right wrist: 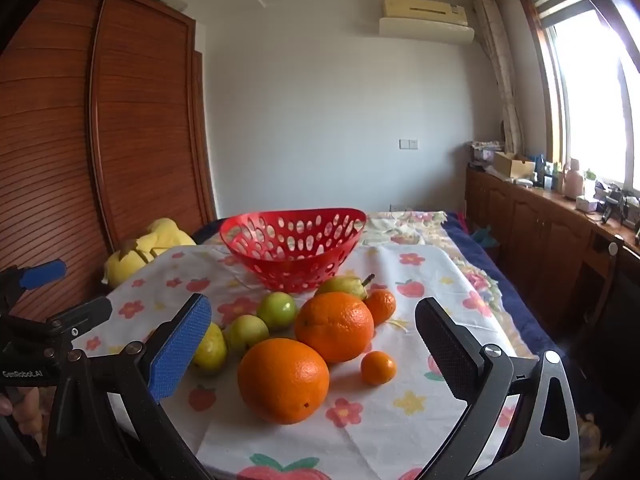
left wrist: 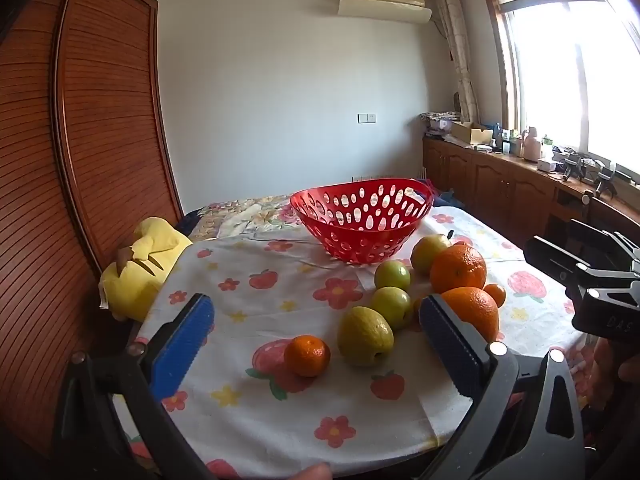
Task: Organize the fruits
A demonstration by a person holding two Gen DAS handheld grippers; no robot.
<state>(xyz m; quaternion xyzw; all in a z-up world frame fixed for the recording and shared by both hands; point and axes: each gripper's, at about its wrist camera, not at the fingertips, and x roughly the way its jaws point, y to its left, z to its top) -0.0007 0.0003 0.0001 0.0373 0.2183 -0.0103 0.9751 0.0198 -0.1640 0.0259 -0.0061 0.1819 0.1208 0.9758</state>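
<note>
Left wrist view: left tongs [left wrist: 316, 320] spread wide, gripping nothing, above the cloth-covered counter [left wrist: 248, 412]. Red basket [left wrist: 362, 216] stands empty behind loose fruit: small mandarin [left wrist: 307, 355], green pear [left wrist: 365, 336].

Right wrist view: right tongs [right wrist: 313, 324] spread, unloaded. Near orange [right wrist: 283, 380] sits between the fingers; basket [right wrist: 294, 240] behind.

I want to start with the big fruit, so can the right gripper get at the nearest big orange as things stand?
Probably yes. The right gripper is open, the nearest big orange sits between its fingers' lines, and nothing lies in front of it.
</note>
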